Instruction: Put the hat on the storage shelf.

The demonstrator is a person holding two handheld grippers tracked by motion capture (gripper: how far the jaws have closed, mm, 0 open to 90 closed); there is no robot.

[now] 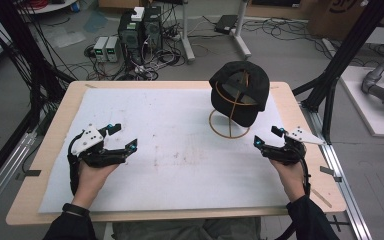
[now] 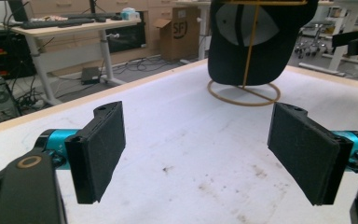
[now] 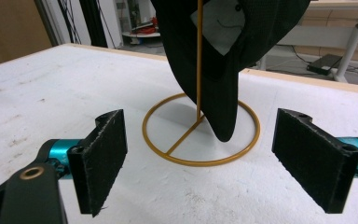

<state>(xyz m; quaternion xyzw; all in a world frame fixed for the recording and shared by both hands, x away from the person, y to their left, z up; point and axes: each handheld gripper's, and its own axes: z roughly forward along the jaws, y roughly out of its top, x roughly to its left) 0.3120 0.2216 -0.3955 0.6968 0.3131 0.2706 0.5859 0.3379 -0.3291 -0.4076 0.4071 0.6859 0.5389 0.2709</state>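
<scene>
Both grippers hovered low over the white foam-covered wooden counter (image 1: pixel 170 150), each with its jaws spread wide and nothing between the black pads. The left gripper (image 1: pixel 121 137) sat at the near left, well apart from the work; the right gripper (image 1: pixel 268 137) was near the stand's base, on its near right.

The thing in hand appeared to be the black fabric baseball cap (image 1: pixel 240 90), hung on a thin gold wire stand (image 1: pixel 228 131) toward the far right of the counter. The cap hung tilted, crown up and brim drooping down, its pale inner lining showing through the opening. From the right gripper view the brim (image 3: pixel 223 112) hung down inside the gold ring base (image 3: pixel 200 161), just short of the foam.

To take it well, the right gripper would probably do best to close on the stiff brim rather than the soft crown, coming in level so the pads clear the upright rod (image 3: pixel 198 60). The stand looked light and could tip or slide, so lifting straight up, perhaps with the left gripper steadying the ring, seemed wise.
</scene>
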